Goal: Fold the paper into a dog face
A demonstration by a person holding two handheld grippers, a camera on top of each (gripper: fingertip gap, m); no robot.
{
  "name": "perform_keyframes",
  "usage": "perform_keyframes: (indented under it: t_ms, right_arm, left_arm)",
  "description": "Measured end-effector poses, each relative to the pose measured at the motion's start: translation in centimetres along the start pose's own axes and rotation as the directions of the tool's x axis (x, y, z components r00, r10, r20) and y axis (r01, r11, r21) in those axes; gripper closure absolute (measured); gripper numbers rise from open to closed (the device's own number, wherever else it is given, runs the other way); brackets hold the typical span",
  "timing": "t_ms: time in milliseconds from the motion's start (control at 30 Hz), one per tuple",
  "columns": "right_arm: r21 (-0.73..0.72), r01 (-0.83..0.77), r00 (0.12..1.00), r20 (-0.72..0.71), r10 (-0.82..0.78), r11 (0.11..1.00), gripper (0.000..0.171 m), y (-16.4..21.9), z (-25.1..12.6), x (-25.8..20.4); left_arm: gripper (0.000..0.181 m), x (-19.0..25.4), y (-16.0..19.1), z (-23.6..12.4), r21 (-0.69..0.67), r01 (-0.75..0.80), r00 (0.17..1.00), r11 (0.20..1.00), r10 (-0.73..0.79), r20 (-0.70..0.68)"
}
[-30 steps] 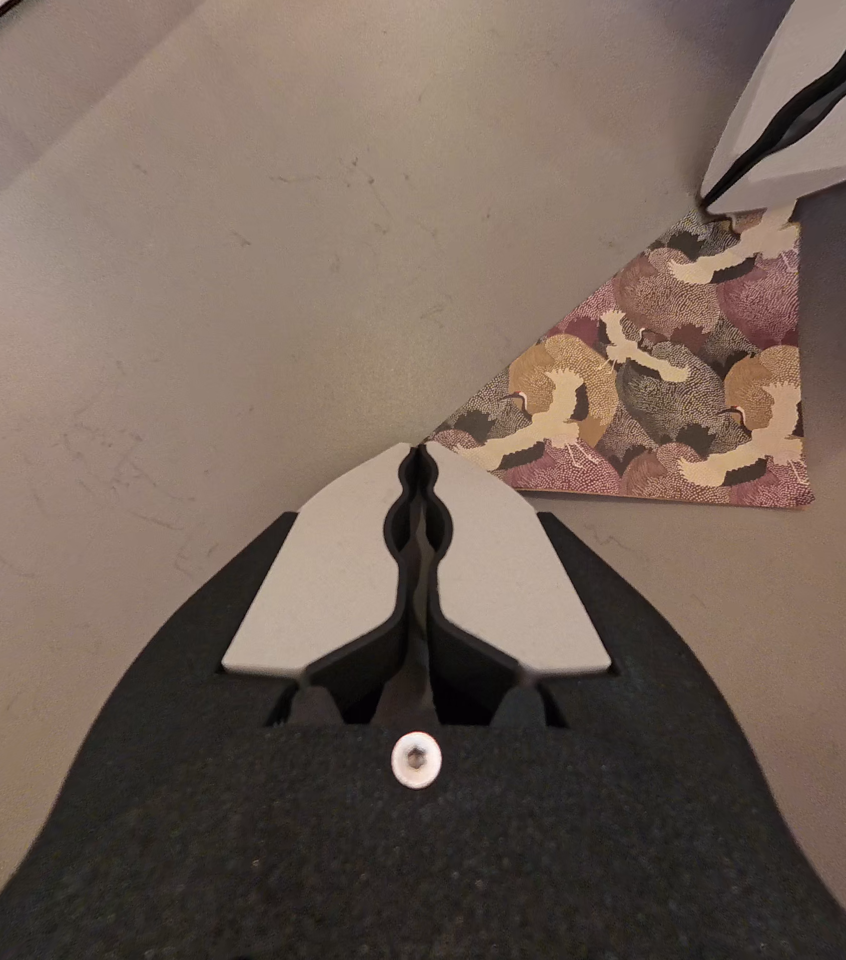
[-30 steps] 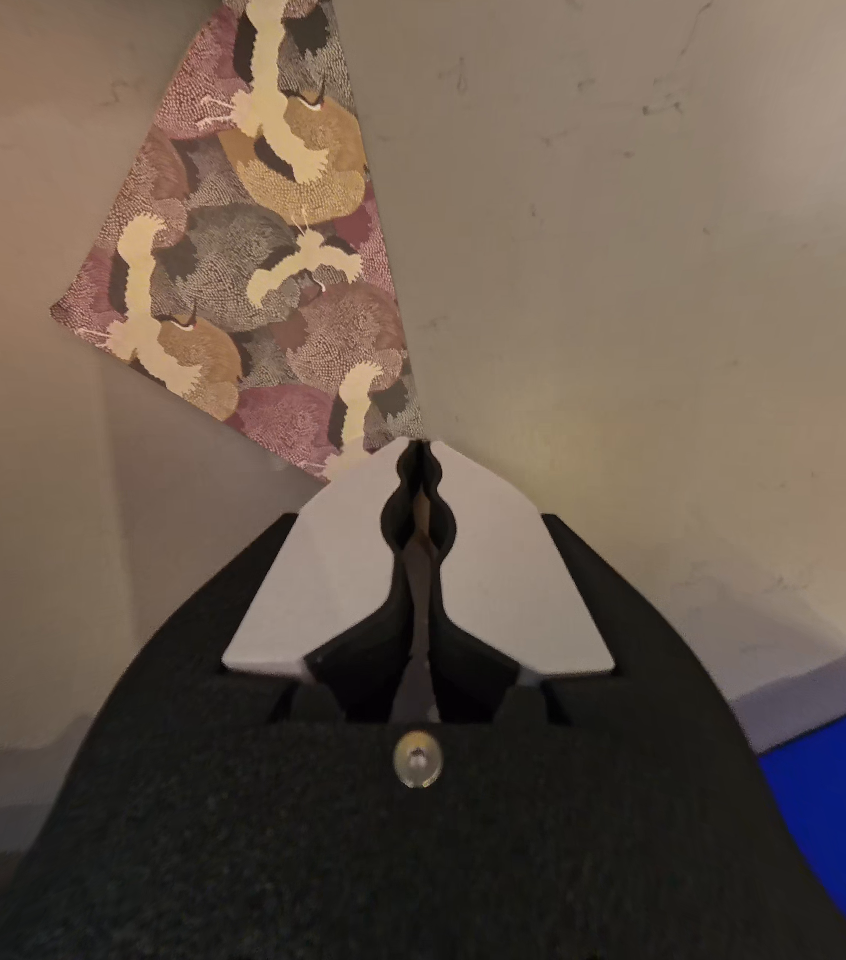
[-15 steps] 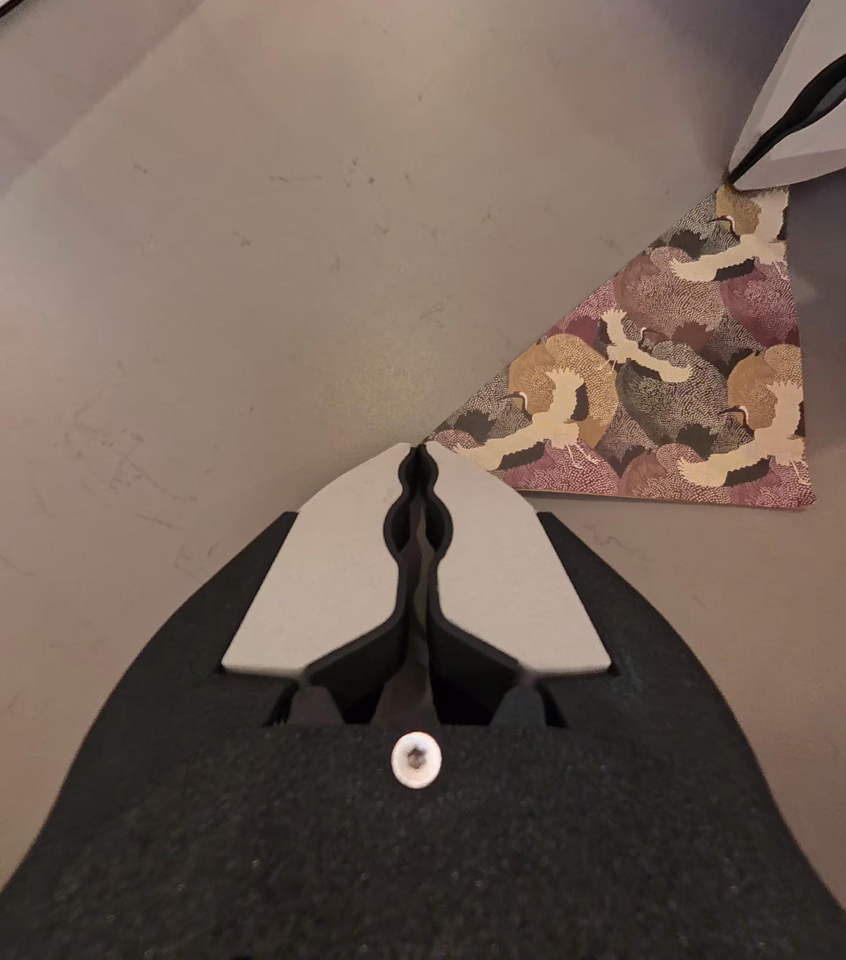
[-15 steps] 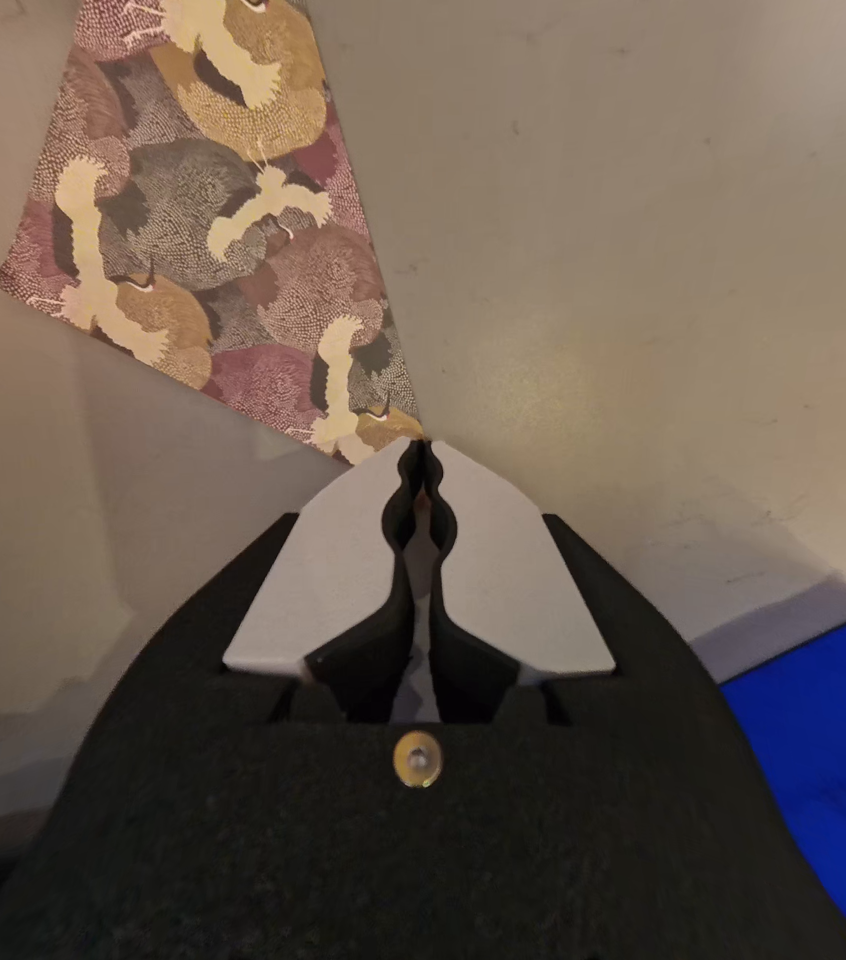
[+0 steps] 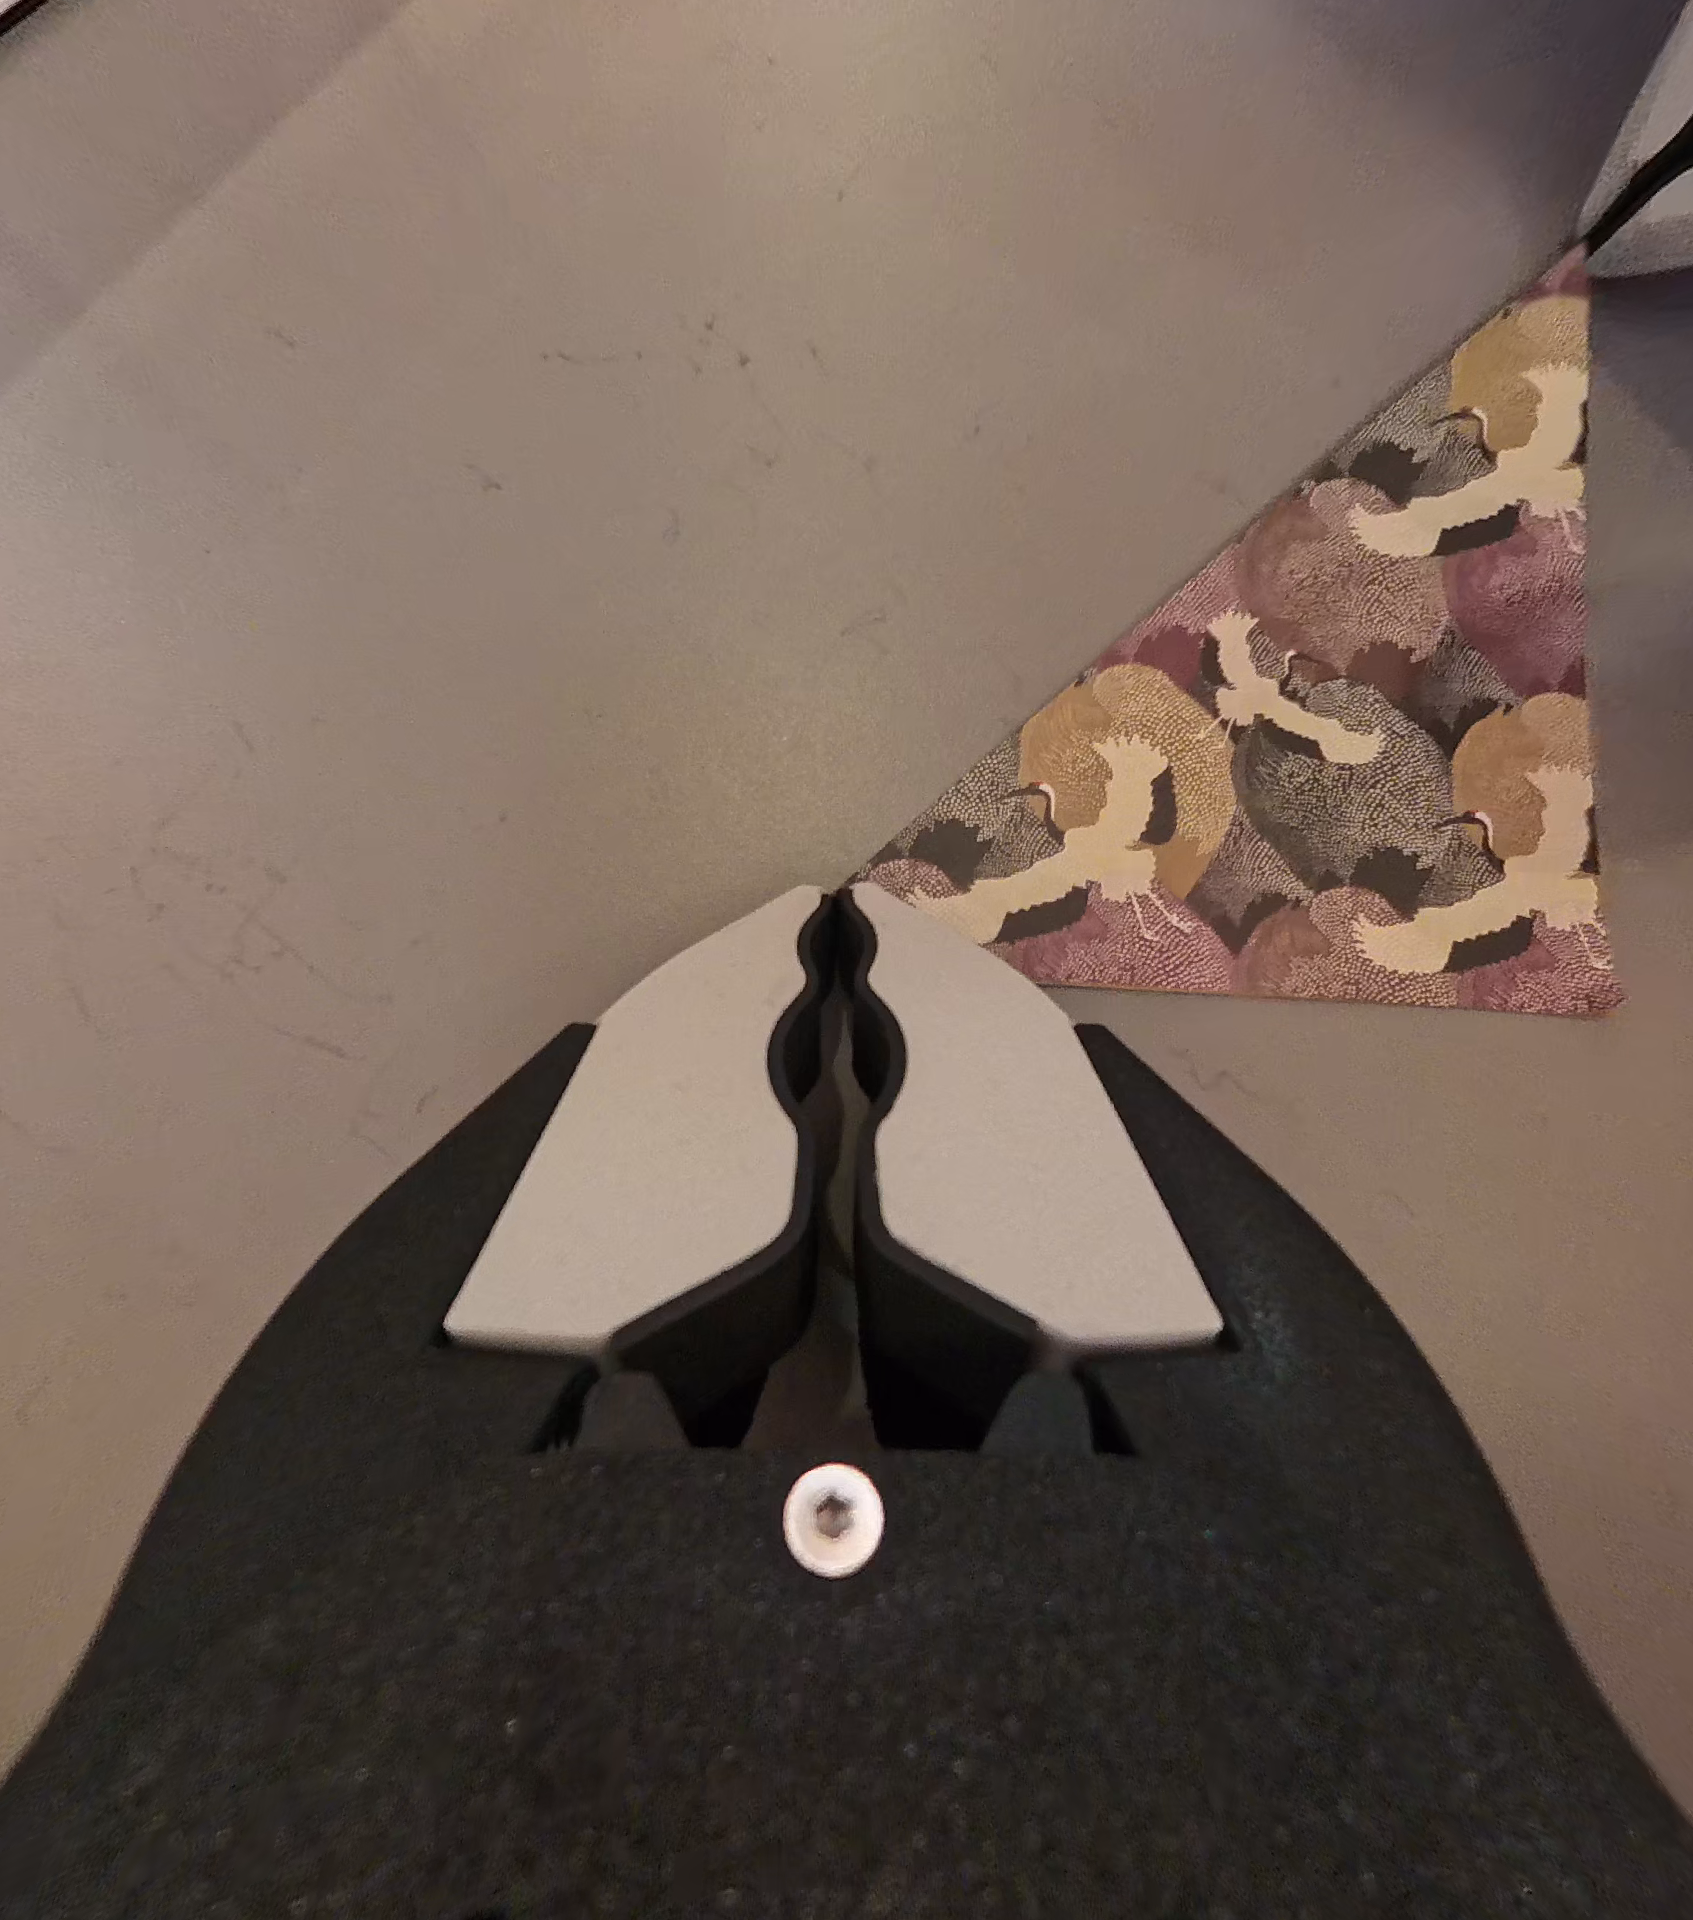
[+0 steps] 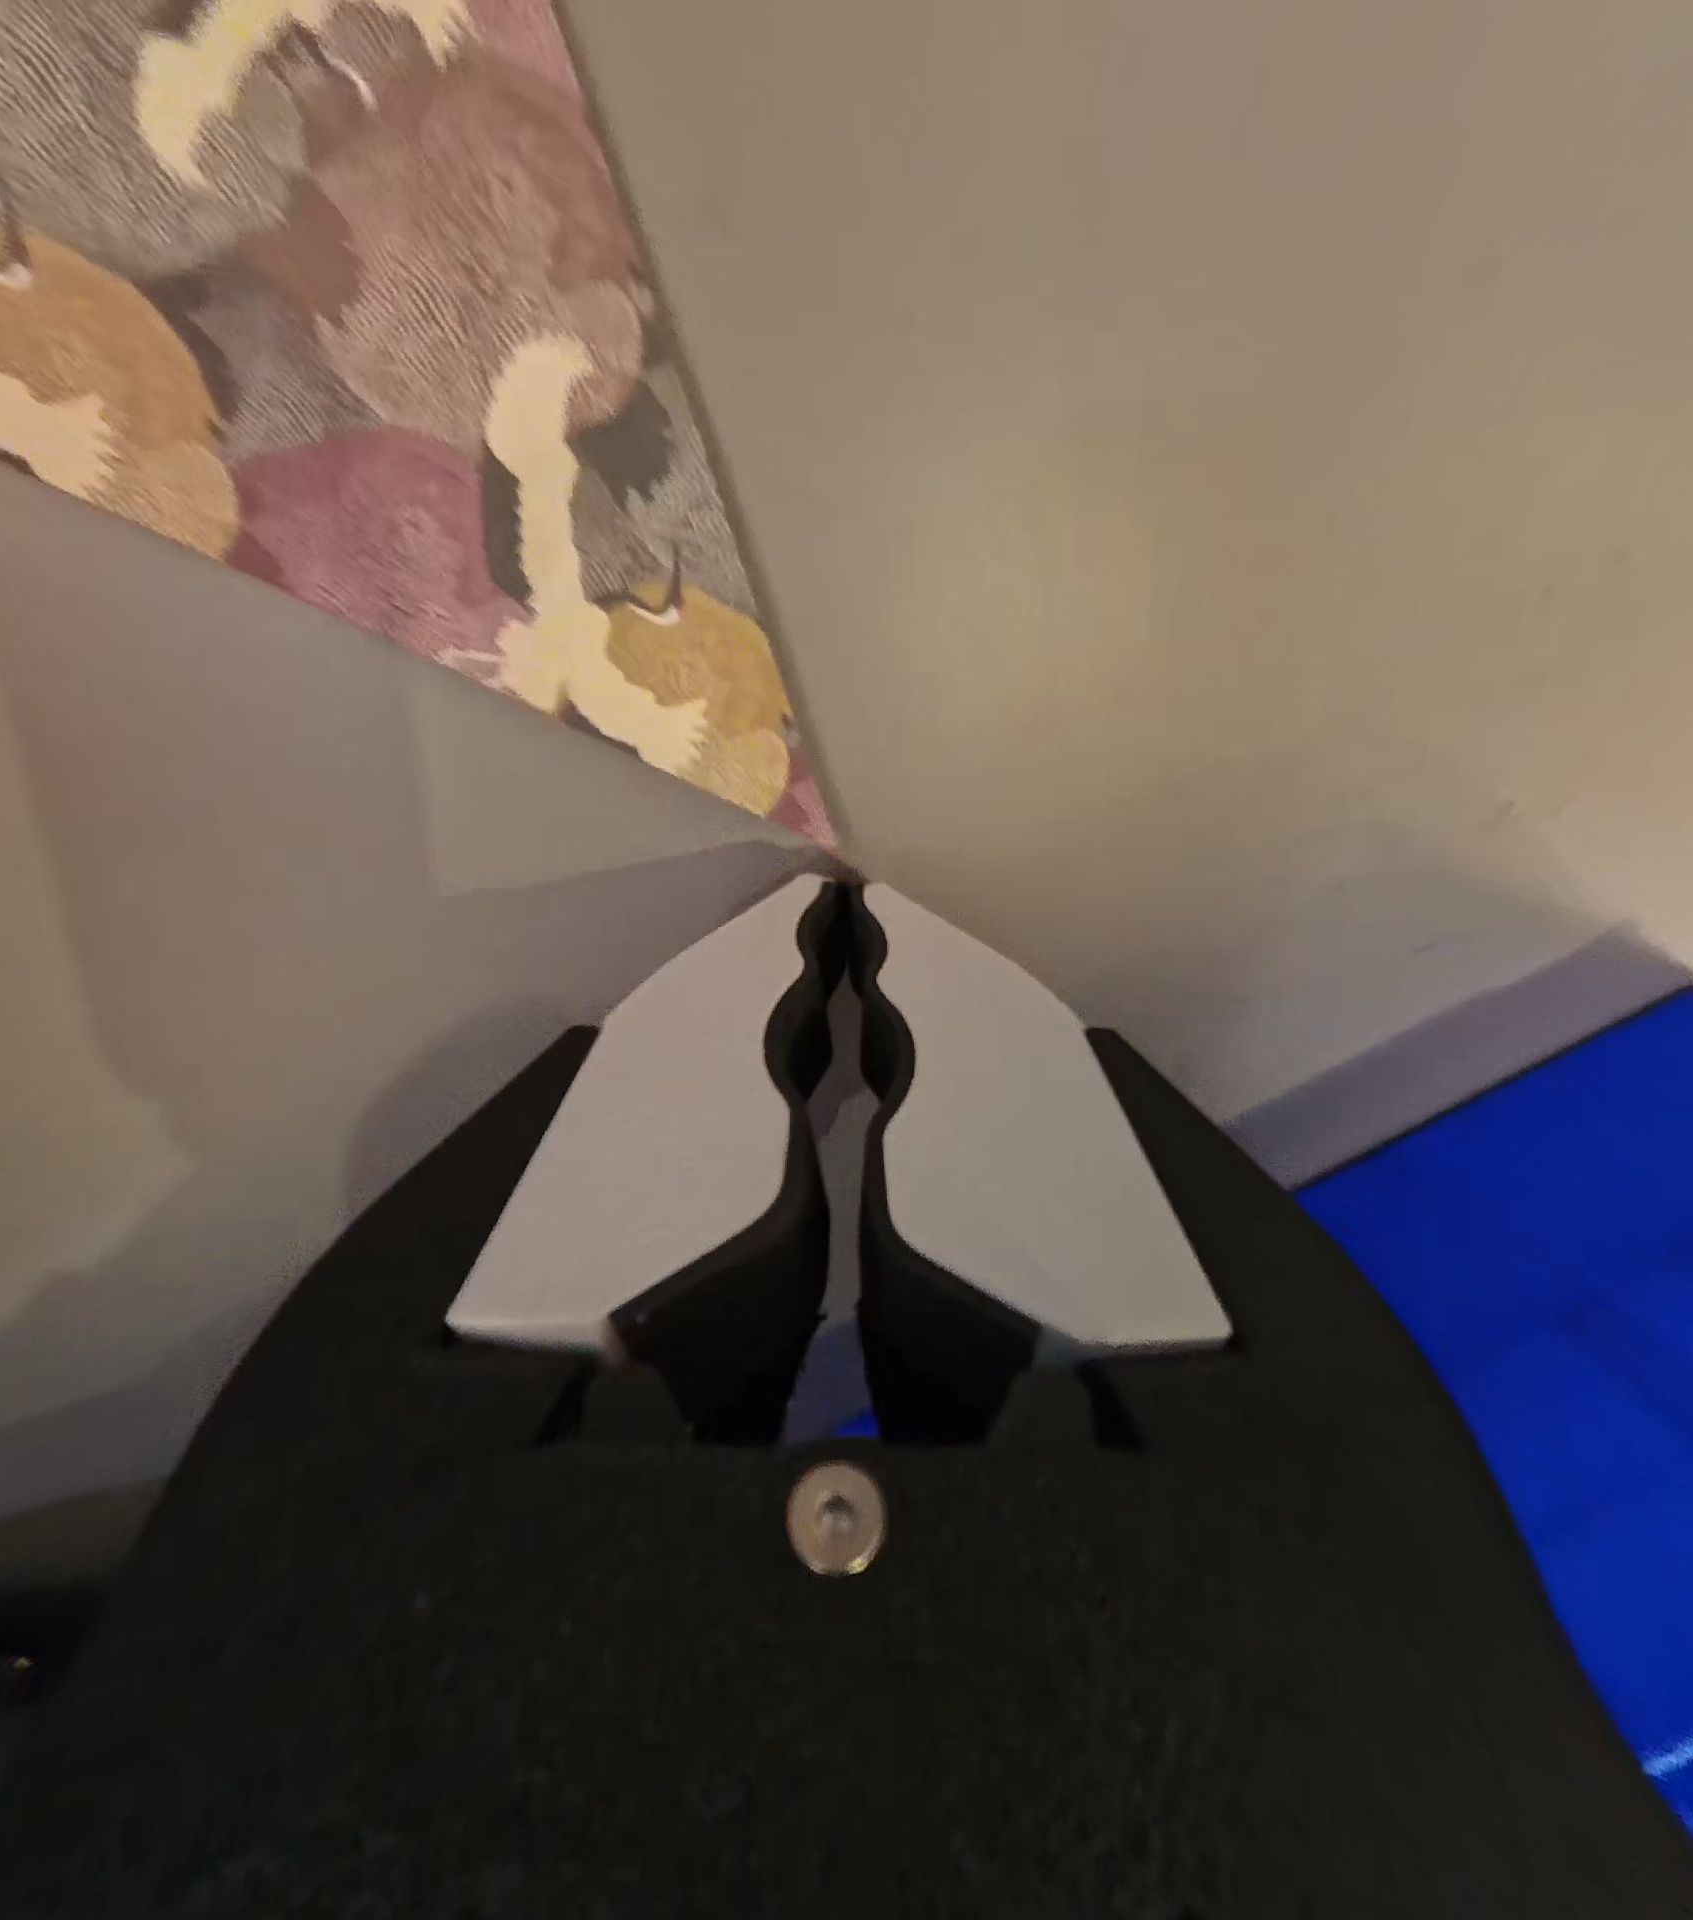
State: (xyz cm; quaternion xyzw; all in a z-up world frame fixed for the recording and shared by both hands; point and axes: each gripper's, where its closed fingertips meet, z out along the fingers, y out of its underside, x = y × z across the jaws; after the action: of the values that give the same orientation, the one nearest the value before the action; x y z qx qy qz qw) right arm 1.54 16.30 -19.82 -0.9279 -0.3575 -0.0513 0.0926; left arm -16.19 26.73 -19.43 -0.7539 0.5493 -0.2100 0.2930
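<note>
The triangular bird-patterned paper [image 5: 1341,748] lies on the grey surface [image 5: 509,520]. Its far corner has risen, pinched by the right gripper [image 6: 842,883]; the near corner stays under the left gripper [image 5: 837,899], pressed together. An ear fold is probably starting.

The left tool [image 5: 839,902] points forward with its jaws pressed together. The right tool [image 6: 842,888] likewise has its jaws closed, tips meeting.

Unclear place — bare scuffed grey tabletop [image 5: 613,520].
</note>
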Motion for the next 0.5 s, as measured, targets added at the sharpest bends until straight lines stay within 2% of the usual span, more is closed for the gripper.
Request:
perform_keyframes:
  t_ms: [133, 267, 367, 433, 500]
  right_arm:
    - [-0.037, -0.02, 0.999, -0.039, 0.019, 0.999, 0.171, 0.8, -0.2, 0.6]
    - [0.187, -0.086, 0.996, -0.012, 0.09, 0.979, 0.171, -3.1, -2.1, -0.1]
    - [0.35, -0.109, 0.992, 0.103, 0.077, 0.93, 0.171, -7.1, -2.4, -2.6]
    - [0.394, -0.117, 0.985, 0.161, 0.057, 0.912, 0.171, -8.7, -2.1, -4.3]
    - [0.389, -0.108, 0.988, 0.146, 0.054, 0.915, 0.171, -9.0, -1.2, -4.7]
  left_arm:
    - [0.181, 0.0, 0.0, 0.0, 0.0, 0.001, 1.0, 1.0, -0.001, 0.0]
    - [0.181, 0.0, 0.0, 0.0, 0.008, 0.016, 1.0, 1.0, -0.016, -0.012]
    - [0.181, 0.0, 0.0, 0.0, 0.008, 0.02, 1.0, 1.0, -0.019, -0.013]
    - [0.181, 0.0, 0.0, 0.0, 0.008, 0.019, 1.0, 1.0, -0.019, -0.009]
    - [0.181, 0.0, 0.0, 0.0, 0.008, 0.016, 1.0, 1.0, -0.016, -0.003]
